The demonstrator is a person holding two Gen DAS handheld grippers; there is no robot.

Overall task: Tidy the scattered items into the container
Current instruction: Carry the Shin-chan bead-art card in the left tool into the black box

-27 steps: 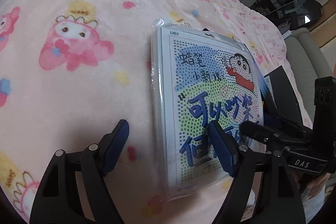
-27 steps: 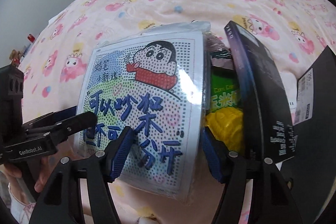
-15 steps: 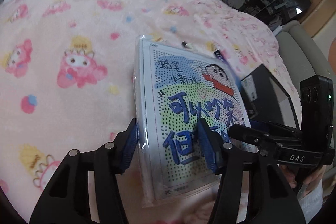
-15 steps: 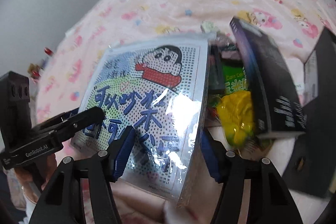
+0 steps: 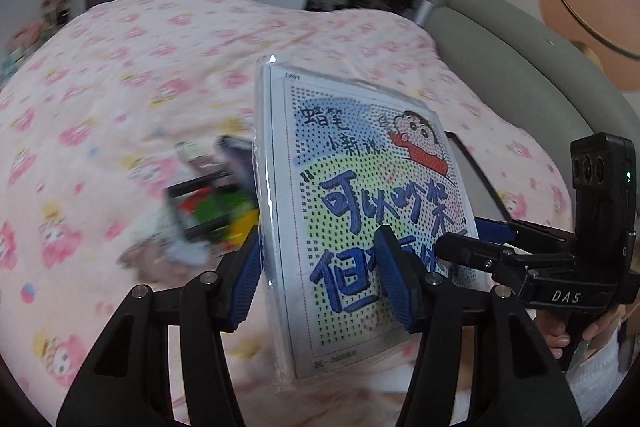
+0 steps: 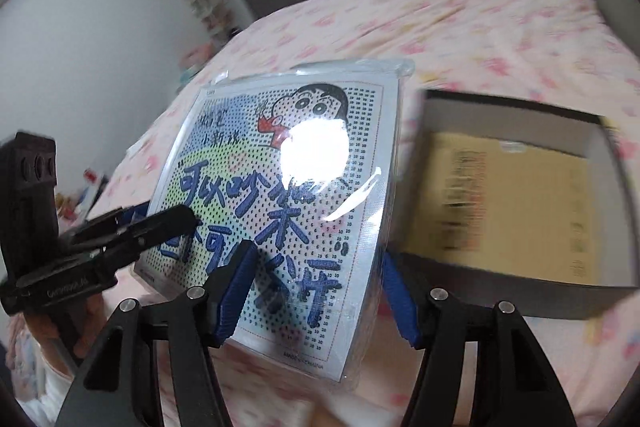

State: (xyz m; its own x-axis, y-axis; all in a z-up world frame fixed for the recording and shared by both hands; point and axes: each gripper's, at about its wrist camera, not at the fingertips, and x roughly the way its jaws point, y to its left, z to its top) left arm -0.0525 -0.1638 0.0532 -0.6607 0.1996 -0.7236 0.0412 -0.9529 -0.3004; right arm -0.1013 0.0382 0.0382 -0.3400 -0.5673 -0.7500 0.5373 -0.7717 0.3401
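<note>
Both claws, left gripper and right gripper, clamp the floppy cartoon packet (too limp for one) heading boxward.

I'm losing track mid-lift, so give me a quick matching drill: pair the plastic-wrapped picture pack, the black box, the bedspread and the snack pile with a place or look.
Things:
1. picture pack
2. black box
3. bedspread
4. snack pile

Descriptions:
A. pink, cartoon print
B. open, brown card inside
C. gripped at both side edges
D. blurred, lying on the bed left of the pack

Pairs: 1-C, 2-B, 3-A, 4-D
</note>
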